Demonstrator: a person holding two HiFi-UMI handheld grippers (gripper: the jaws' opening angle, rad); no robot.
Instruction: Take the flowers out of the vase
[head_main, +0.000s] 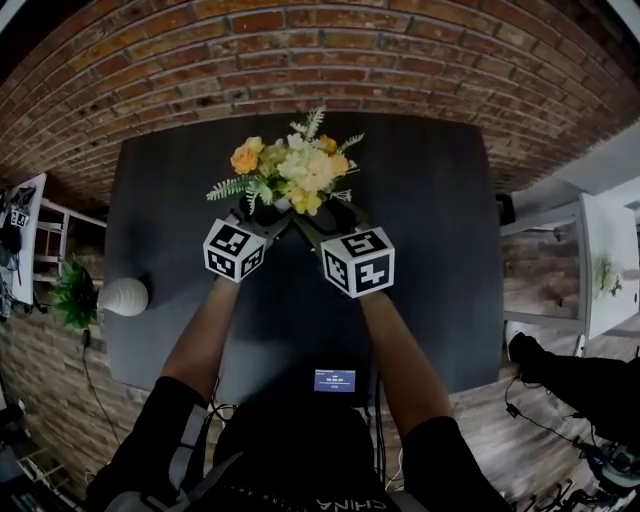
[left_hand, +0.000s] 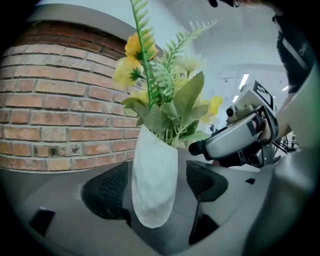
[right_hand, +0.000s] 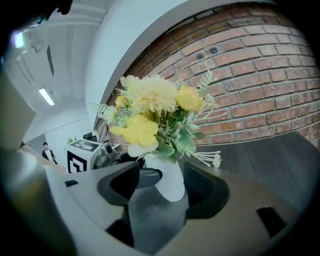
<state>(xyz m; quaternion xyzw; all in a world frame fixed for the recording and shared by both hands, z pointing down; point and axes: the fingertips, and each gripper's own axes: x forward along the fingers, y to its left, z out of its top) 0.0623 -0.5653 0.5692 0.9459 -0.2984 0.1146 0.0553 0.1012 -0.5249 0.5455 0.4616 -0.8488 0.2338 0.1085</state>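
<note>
A bouquet of yellow, orange and white flowers (head_main: 290, 168) with green fern sprigs stands at the middle of the dark table (head_main: 430, 250). In the head view the blooms and both grippers hide its vase. My left gripper (head_main: 262, 222) and right gripper (head_main: 318, 222) meet just below the blooms. The left gripper view shows the white vase (left_hand: 152, 185) upright between the open left gripper's (left_hand: 156, 184) pads, with a gap on the right side. In the right gripper view the vase (right_hand: 169, 180) and flowers (right_hand: 150, 115) stand between the open right gripper's (right_hand: 162, 182) pads, without contact.
A brick wall (head_main: 300, 50) runs behind the table. A white round object (head_main: 123, 296) sits at the table's left edge beside a green plant (head_main: 72, 292). A small lit screen (head_main: 334, 380) lies at the near edge. A white side table (head_main: 610, 260) stands at the right.
</note>
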